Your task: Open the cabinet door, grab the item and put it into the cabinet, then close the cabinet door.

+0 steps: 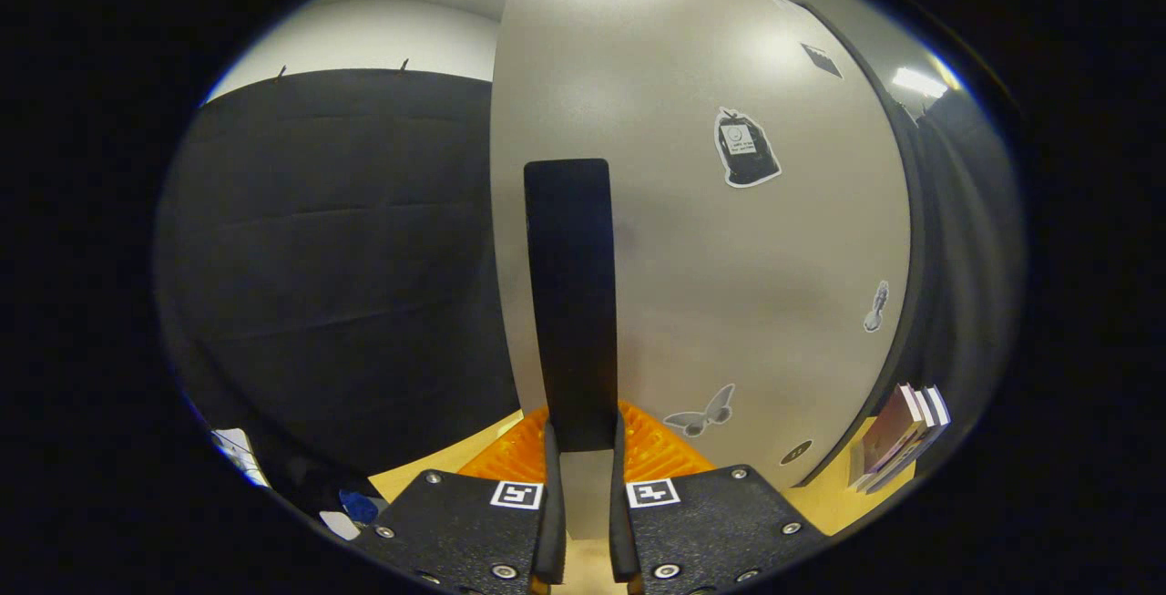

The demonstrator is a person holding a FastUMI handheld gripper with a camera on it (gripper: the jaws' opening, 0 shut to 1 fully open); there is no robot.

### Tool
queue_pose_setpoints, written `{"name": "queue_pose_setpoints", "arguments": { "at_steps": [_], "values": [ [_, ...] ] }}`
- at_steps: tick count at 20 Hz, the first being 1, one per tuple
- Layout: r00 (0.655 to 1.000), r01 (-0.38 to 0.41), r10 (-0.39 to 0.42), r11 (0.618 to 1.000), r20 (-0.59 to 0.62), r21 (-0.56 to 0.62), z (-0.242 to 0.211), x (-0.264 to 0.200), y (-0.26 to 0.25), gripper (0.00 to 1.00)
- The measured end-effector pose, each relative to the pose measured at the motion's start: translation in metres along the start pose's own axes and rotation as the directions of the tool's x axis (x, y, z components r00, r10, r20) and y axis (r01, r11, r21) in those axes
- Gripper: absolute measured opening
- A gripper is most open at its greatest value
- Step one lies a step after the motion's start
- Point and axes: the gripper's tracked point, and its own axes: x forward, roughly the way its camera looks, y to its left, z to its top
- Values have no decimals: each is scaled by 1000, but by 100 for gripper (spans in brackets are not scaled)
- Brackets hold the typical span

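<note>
A pale grey cabinet door (pixel 729 258) with a tall black vertical handle (pixel 569 303) stands right in front of me. My gripper (pixel 584 435) is shut on the handle's lower end, one finger pressing on each side of it. The door's free edge runs just beside the handle, against the black cloth wall. A dark frame (pixel 915 303) lines the door's far side. I cannot see the inside of the cabinet. Stickers dot the door: a butterfly (pixel 700 417) near the bottom and a dark bag shape (pixel 747 150) higher up.
A stack of books (pixel 902 435) lies on the yellow tabletop (pixel 833 504) past the door's far edge. Small blue and white objects (pixel 355 508) lie on the table beside the gripper's other side. The black cloth wall (pixel 337 267) hangs behind the door's free edge.
</note>
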Motion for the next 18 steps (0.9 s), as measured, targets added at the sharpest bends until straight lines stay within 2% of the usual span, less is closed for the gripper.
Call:
{"name": "queue_pose_setpoints", "arguments": {
  "at_steps": [4, 8, 16, 18],
  "values": [
    [996, -91, 91, 996, 10, 12, -3, -24, -13, 19],
    [992, -129, 129, 991, 16, 19, -7, -48, -24, 19],
    [995, -93, 93, 995, 19, 26, -11, -97, -51, 22],
    [997, -70, 69, 997, 22, 24, -14, -110, -62, 26]
  ]
}}
